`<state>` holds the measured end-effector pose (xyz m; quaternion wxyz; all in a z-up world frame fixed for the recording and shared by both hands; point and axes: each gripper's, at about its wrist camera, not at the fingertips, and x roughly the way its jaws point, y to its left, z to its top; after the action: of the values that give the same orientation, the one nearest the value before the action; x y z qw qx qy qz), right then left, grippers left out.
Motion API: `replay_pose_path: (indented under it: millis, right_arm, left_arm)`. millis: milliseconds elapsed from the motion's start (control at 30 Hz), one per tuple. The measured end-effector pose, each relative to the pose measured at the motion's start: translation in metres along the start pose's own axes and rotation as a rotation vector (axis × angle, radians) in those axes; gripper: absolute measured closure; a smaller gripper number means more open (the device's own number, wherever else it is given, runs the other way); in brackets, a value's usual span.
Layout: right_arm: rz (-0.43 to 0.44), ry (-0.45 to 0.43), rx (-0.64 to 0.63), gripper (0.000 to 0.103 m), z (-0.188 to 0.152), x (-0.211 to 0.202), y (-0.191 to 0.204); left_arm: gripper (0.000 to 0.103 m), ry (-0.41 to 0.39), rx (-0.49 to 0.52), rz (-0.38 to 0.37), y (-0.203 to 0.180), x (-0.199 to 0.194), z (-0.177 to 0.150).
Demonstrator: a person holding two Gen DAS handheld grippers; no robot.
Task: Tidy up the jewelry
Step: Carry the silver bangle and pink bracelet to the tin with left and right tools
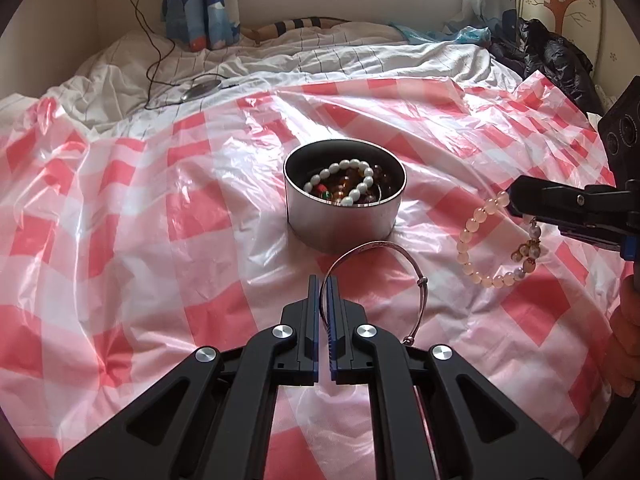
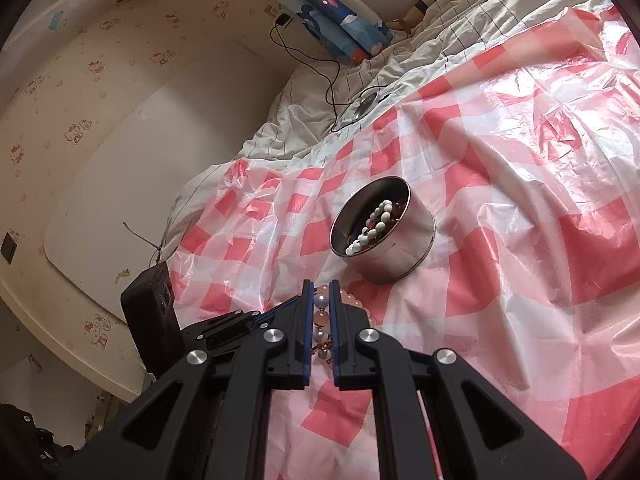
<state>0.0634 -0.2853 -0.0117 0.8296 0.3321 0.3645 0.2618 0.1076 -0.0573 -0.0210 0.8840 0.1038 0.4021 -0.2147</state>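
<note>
The left hand-held gripper pinches a silver bangle; the right hand-held gripper clamps a pink bead bracelet near the metal tin.

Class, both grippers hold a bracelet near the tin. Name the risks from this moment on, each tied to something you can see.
1. The left gripper pinches the silver bangle by its thin edge only; it may swing or slip out.
2. The bead bracelet dangles from the right gripper; its loop could catch the tin rim.
3. The tin sits on crinkled plastic sheet over soft bedding; a nudge might tip it.
</note>
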Motion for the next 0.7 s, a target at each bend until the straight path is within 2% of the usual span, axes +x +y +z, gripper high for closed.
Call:
replay_pose_path:
  millis: [700]
  right_arm:
    - [0.005,-0.014,0.035,0.095,0.002,-0.003,-0.010]
  left_arm:
    - [0.100,-0.063,0.017,0.020,-0.016,-0.003,0.021]
